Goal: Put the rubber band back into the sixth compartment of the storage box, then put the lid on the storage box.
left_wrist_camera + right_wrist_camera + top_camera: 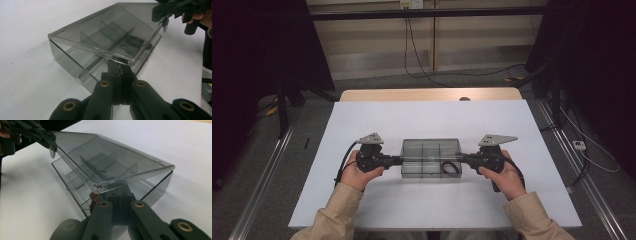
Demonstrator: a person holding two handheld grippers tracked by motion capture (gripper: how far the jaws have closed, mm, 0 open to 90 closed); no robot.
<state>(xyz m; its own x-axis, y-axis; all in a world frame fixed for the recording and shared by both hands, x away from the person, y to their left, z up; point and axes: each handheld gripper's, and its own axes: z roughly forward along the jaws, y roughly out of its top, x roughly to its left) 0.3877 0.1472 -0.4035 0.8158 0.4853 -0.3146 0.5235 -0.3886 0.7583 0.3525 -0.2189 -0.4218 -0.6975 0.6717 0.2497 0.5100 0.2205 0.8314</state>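
Cable loops (450, 168) lie inside the smoky plastic box (430, 157) at centre frame on the white counter (377, 120). Left claw (400, 160) and right claw (460, 159) are each pressed together under its raised lid (105, 30). Bare counter surrounds the box to every edge.

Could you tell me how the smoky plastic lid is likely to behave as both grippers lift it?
The lid looks thin and rigid, so it should probably swing up flat rather than sag. Its glossy surface may slip, as the left gripper and right gripper pinch only its front corners. The box seems light and might shift.
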